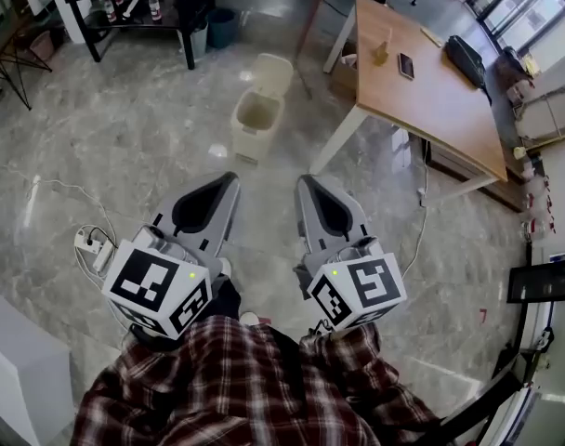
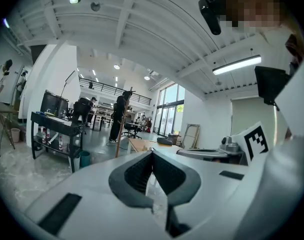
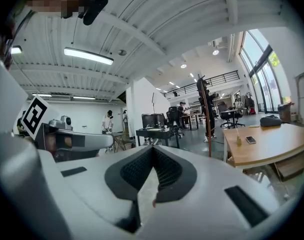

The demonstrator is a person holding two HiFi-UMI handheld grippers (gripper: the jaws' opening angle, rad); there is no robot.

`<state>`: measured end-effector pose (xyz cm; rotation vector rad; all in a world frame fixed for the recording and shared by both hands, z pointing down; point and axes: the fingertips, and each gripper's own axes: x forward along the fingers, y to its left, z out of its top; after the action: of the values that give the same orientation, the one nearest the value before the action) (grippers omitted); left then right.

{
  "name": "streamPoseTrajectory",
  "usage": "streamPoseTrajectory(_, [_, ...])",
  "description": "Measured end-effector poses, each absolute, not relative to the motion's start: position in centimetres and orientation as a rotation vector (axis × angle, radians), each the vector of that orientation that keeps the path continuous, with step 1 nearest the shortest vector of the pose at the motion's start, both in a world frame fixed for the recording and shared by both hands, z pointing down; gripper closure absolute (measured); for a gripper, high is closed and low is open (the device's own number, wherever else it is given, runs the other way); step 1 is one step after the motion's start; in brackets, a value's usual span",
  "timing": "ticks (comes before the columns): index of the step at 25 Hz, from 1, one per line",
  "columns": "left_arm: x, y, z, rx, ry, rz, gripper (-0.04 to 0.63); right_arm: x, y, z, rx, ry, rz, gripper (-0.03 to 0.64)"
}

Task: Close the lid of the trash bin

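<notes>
Approach step; closing not begun. Trash bin (image 1: 257, 117) on floor beside table (image 1: 422, 82), lid (image 1: 273, 72) raised. Left tongs (image 1: 229, 182) and right tongs (image 1: 306, 182) both pressed together, empty, well short of bin. Next: advance, tip lid down.

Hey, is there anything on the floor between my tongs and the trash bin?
Nothing visible: only bare floor lies between the left tongs, the right tongs and the trash bin, whose lid stands open. The table leg stands off to the right.
</notes>
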<state>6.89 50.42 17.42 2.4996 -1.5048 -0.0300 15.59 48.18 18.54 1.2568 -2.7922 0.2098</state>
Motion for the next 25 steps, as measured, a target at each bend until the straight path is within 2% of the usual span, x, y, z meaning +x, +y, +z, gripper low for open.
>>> streamPoseTrajectory(12, [2.0, 37.9, 19.0, 2.546, -1.349, -0.014, 0.585, 10.3, 36.8, 20.1, 1.377, -2.711, 0.264, 0.606])
streamPoseTrajectory(25, [1.7, 27.1, 21.4, 2.469, -1.327, -0.033, 0.584, 11.2, 26.3, 22.7, 1.375, -2.632, 0.33, 0.606])
